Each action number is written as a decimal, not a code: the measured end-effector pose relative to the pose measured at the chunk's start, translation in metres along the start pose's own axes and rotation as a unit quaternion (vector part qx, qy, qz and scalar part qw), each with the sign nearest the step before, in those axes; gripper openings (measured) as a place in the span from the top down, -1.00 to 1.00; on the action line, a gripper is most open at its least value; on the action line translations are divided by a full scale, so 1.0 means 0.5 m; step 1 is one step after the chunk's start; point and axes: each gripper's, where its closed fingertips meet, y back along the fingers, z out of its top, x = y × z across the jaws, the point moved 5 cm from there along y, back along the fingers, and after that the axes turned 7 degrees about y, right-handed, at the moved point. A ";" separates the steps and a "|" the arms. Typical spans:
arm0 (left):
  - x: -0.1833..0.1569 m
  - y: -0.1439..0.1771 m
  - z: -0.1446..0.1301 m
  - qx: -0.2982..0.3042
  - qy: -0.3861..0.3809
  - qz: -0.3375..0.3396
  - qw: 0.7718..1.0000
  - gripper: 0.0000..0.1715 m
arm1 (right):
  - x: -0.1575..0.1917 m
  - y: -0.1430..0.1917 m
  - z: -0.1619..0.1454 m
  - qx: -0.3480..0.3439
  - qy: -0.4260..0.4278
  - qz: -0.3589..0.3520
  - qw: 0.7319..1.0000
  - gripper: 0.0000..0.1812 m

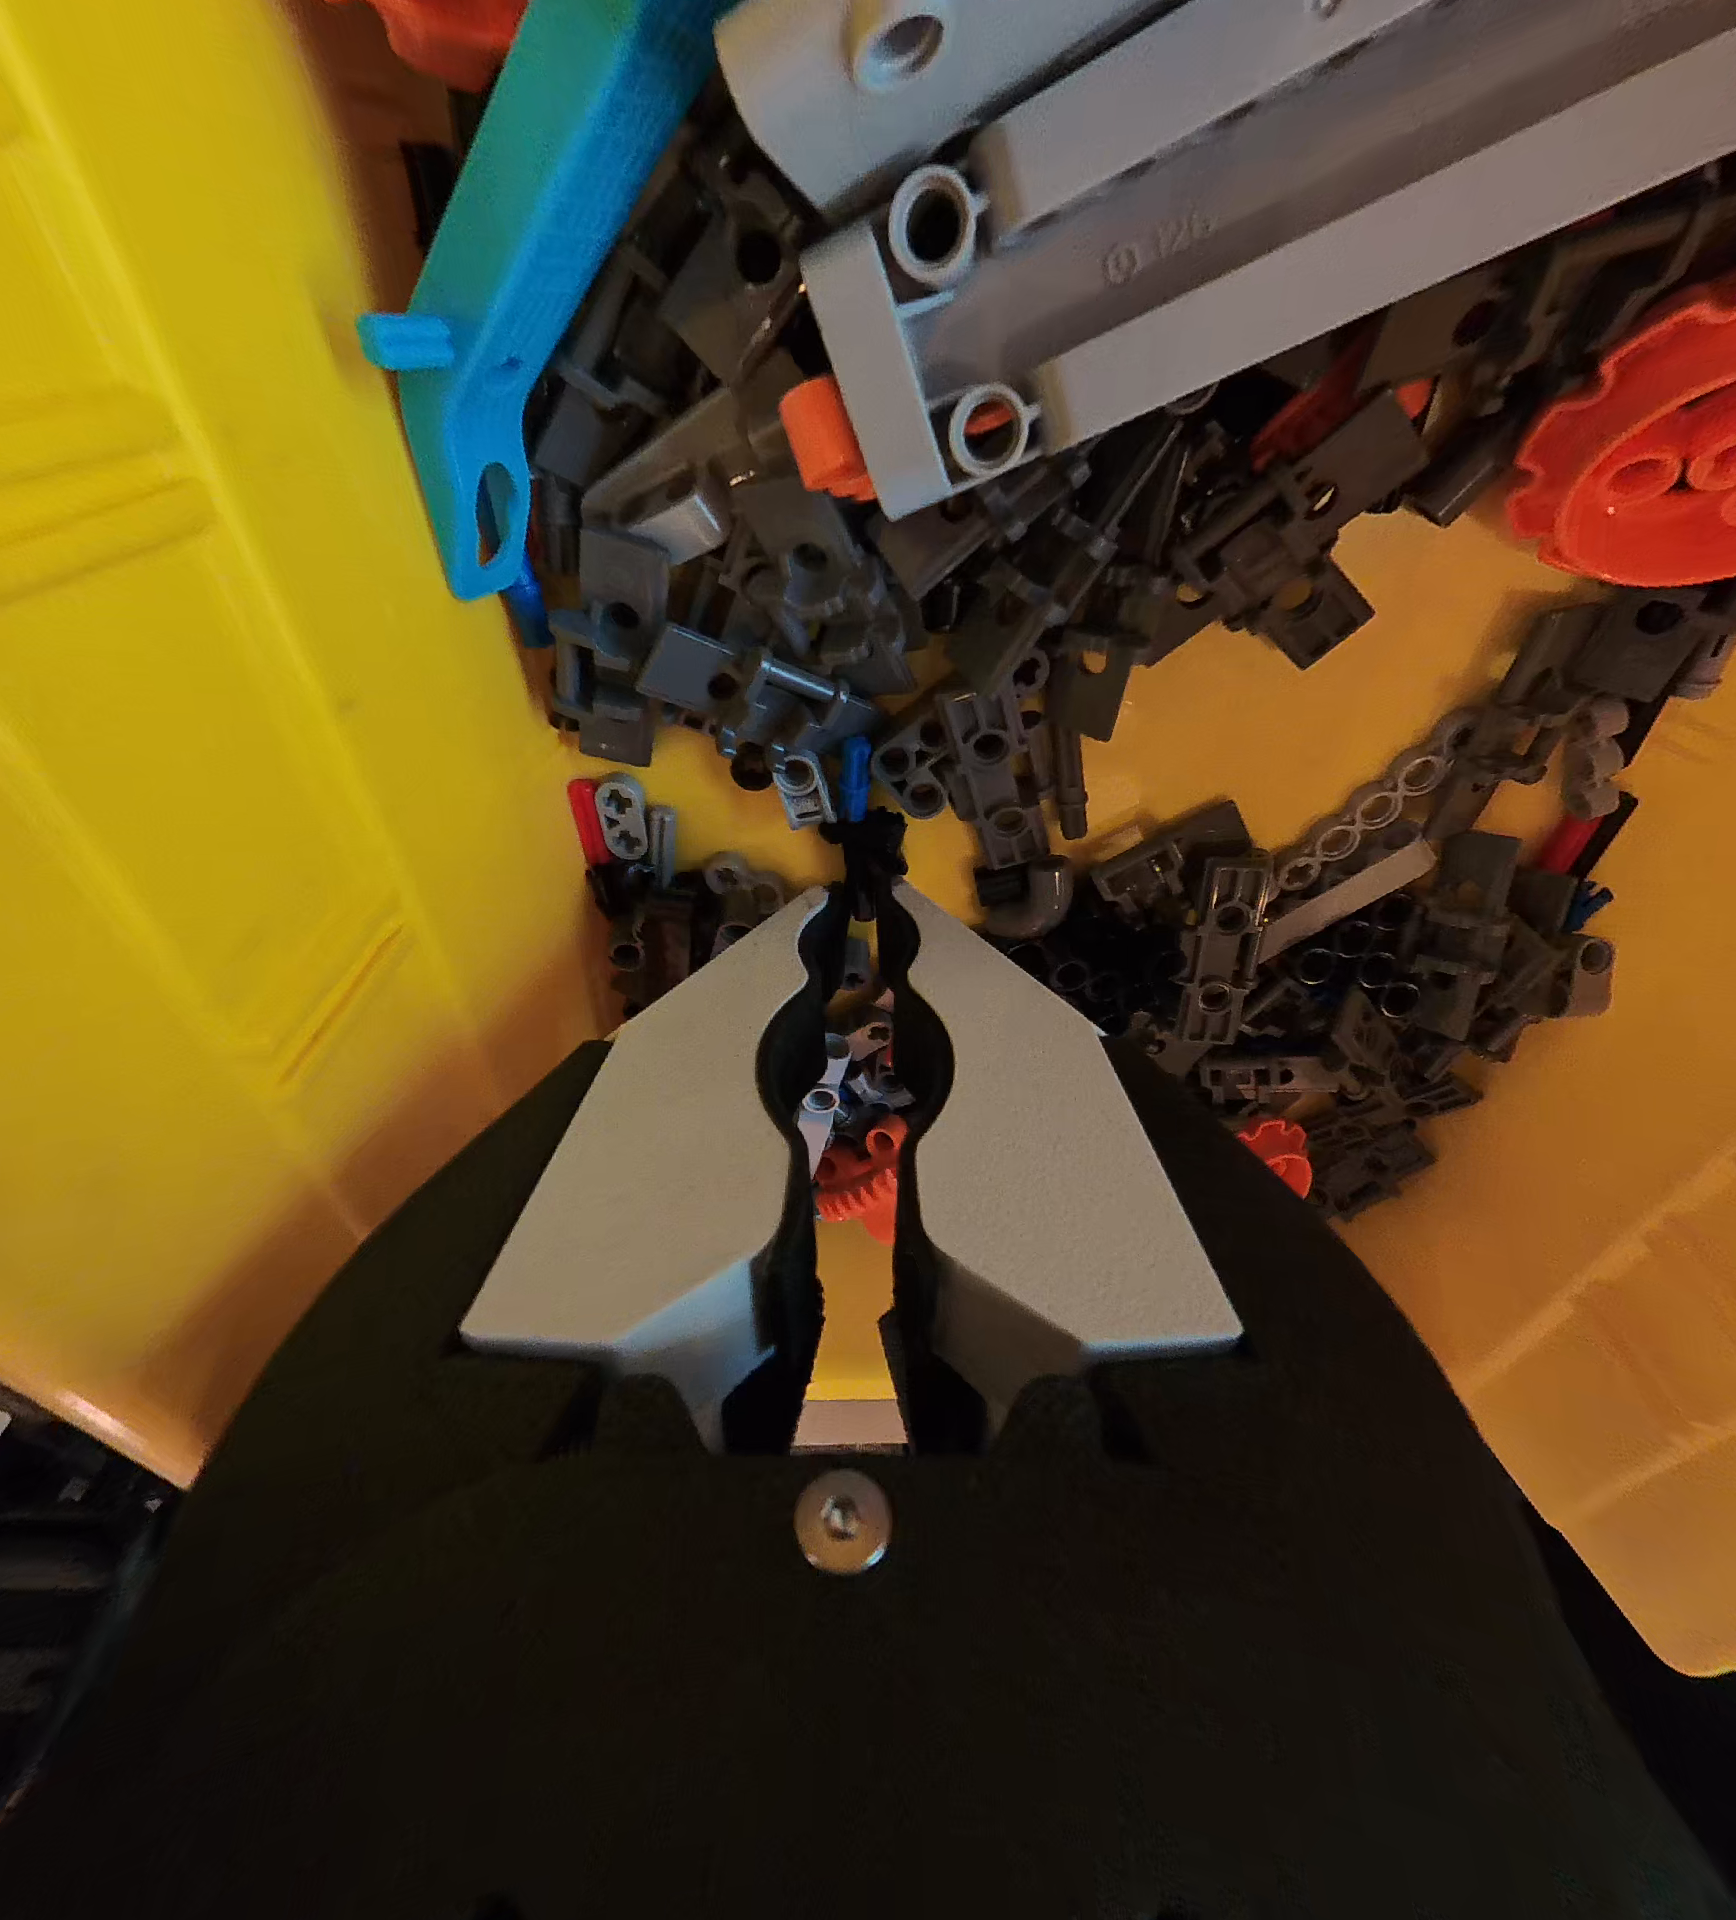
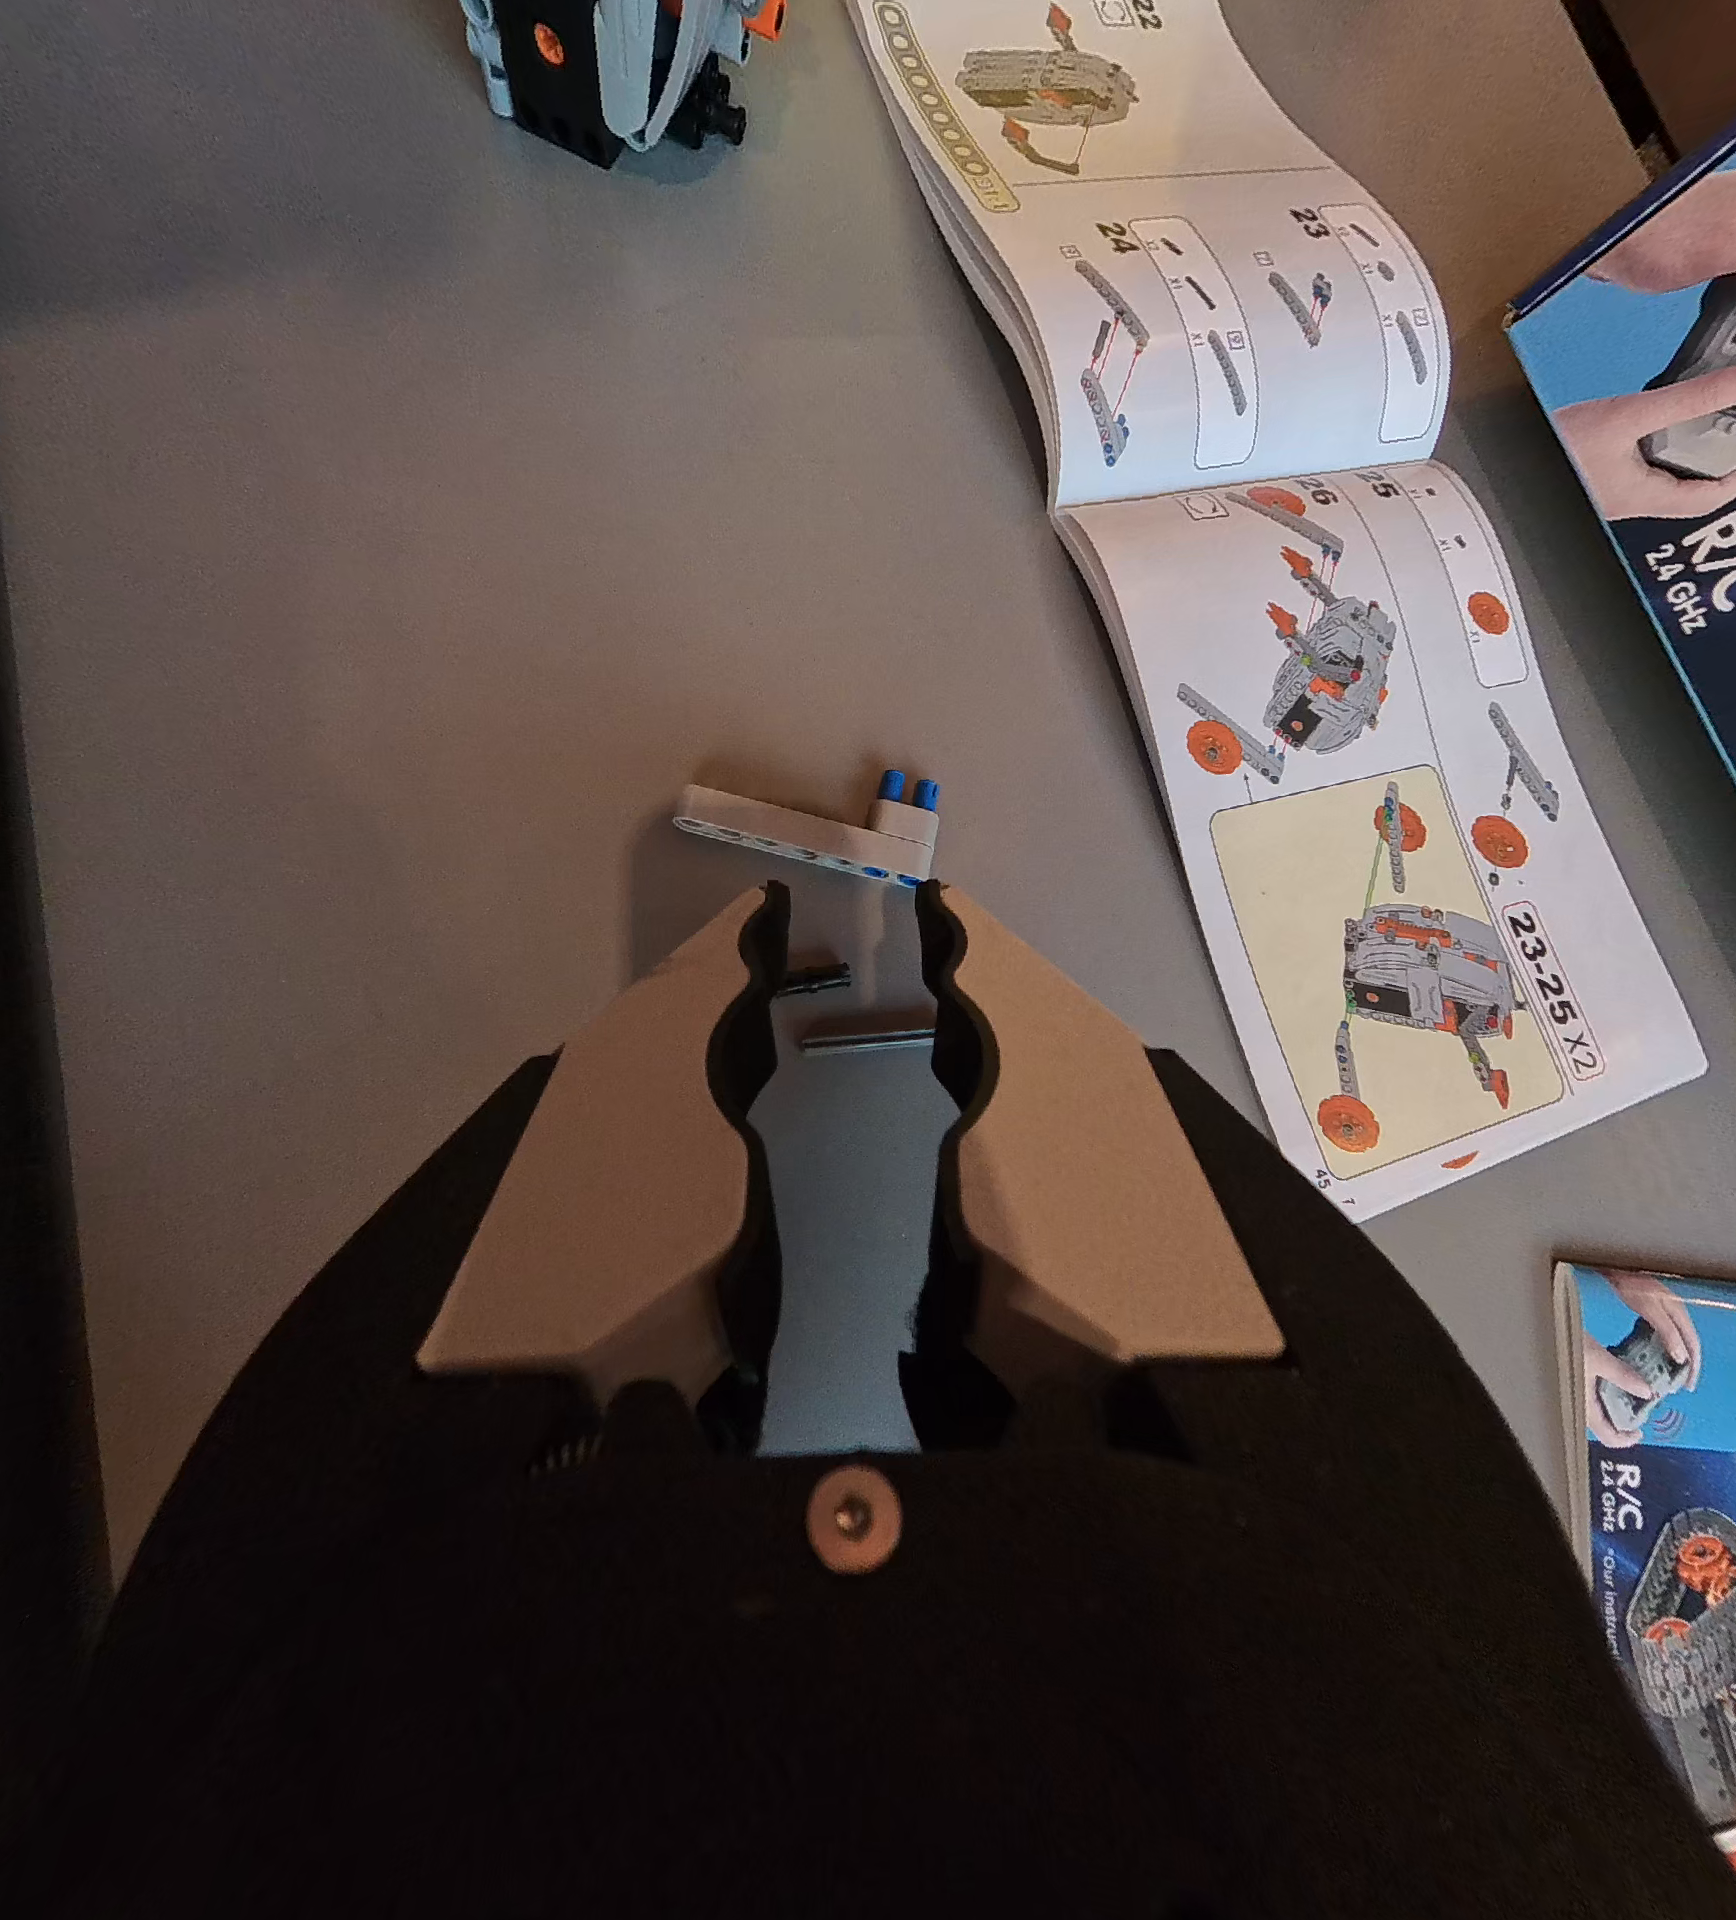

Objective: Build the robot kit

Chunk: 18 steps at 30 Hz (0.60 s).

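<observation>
A small black pin [image 1: 866, 836] is pinched at the tips of the left gripper [image 1: 864, 894], inside a yellow bin [image 1: 168, 727] of grey building pieces [image 1: 989, 769]; its exact shape looks blurred. The right gripper [image 2: 851, 894] hangs spread above a grey surface [image 2: 376, 571], nearest a light grey beam [image 2: 791, 826] with blue pins [image 2: 905, 792].

Warm, saturated light in the left wrist view; the yellow bin wall [image 1: 168, 727] smears with blur at the left while the central bricks stay sharp. Right wrist view is dimmer and cooler: soft shadow falls across the grey bench [image 2: 376, 623], booklet [image 2: 1259, 520] pages bow with fisheye distortion.
</observation>
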 end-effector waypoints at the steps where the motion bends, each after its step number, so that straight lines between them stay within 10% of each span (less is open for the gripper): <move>1: 0.000 0.000 0.000 0.000 0.000 -0.002 1.000 0.96 | 0.000 0.000 0.000 0.000 0.000 0.000 1.000 0.74; 6: 0.000 0.027 0.003 -0.031 0.010 -0.039 0.999 0.97 | 0.000 0.000 0.001 0.000 0.001 -0.001 1.000 0.74; 10: -0.063 0.146 0.000 -0.167 -0.034 -0.176 0.970 0.97 | -0.002 0.002 0.002 -0.001 0.002 -0.004 1.000 0.75; 14: -0.236 0.306 -0.038 -0.295 -0.197 -0.405 0.843 0.97 | -0.010 0.010 0.014 -0.022 0.006 -0.022 0.999 0.74; 18: -0.426 0.362 -0.114 -0.228 -0.316 -0.583 0.713 0.97 | -0.032 0.042 0.065 -0.120 0.010 -0.084 0.989 0.71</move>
